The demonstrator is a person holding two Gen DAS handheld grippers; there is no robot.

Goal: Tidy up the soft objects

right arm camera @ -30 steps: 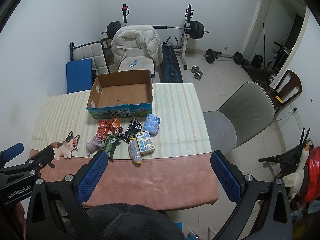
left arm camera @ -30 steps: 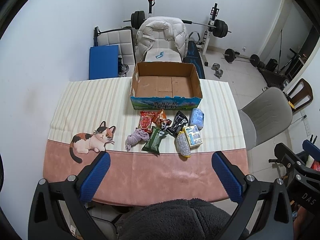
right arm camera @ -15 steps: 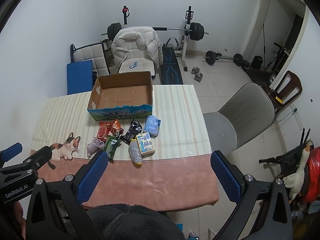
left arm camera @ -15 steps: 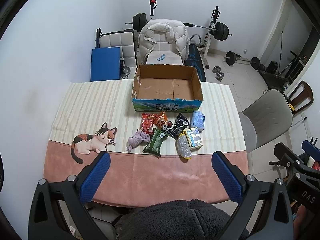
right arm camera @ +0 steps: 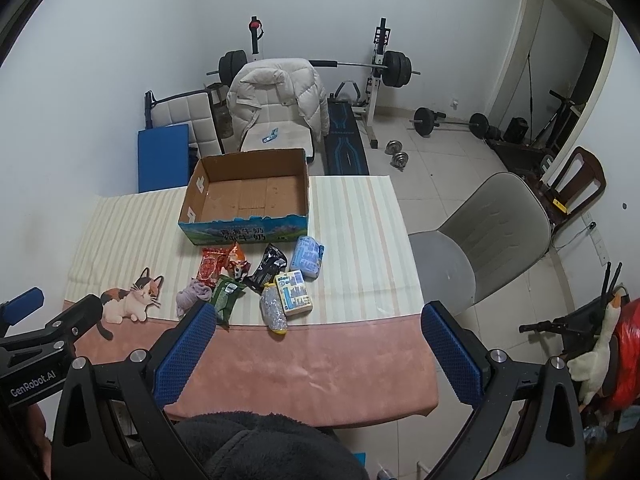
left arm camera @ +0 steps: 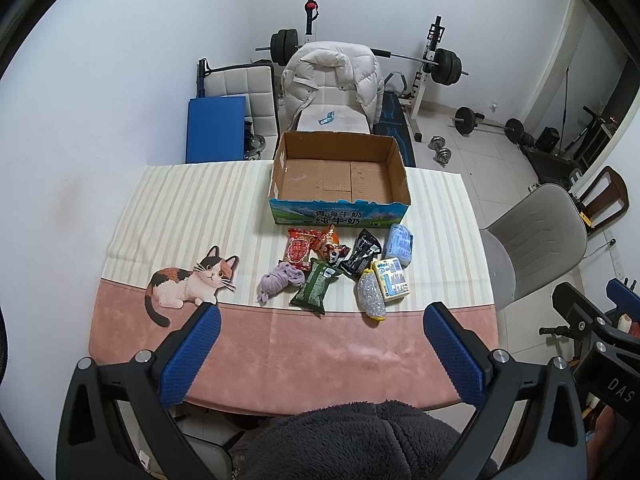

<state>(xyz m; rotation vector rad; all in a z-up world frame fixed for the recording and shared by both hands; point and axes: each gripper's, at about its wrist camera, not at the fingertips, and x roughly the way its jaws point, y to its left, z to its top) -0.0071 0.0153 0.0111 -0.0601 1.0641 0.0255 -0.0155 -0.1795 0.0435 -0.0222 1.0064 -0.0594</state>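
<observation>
An empty cardboard box [left arm camera: 340, 176] [right arm camera: 248, 200] stands at the table's far side. In front of it lies a cluster of soft packs: a red snack bag [left arm camera: 298, 249], a lilac cloth bundle [left arm camera: 278, 281] [right arm camera: 192, 295], a green pouch [left arm camera: 316, 286] [right arm camera: 227, 298], a black pouch [left arm camera: 361, 258], a blue tissue pack [left arm camera: 399, 245] [right arm camera: 307, 256], a yellow-edged tissue pack [left arm camera: 391, 279] [right arm camera: 294, 291] and a clear bubble-wrap pack [left arm camera: 371, 295] [right arm camera: 273, 311]. My left gripper [left arm camera: 320, 358] and right gripper [right arm camera: 318, 356] hang open above the table's near edge, both empty.
A striped and pink cloth with a cat print [left arm camera: 188, 284] covers the table [left arm camera: 320, 356]. A grey chair [left arm camera: 532, 240] stands at the right side. Behind the table are a jacket-draped seat [left arm camera: 332, 84], a blue mat [left arm camera: 216, 128] and weights on the floor.
Both views have drawn slightly back and up, so the box and the packs sit lower in the frames. Nothing on the table has moved; both grippers stay open.
</observation>
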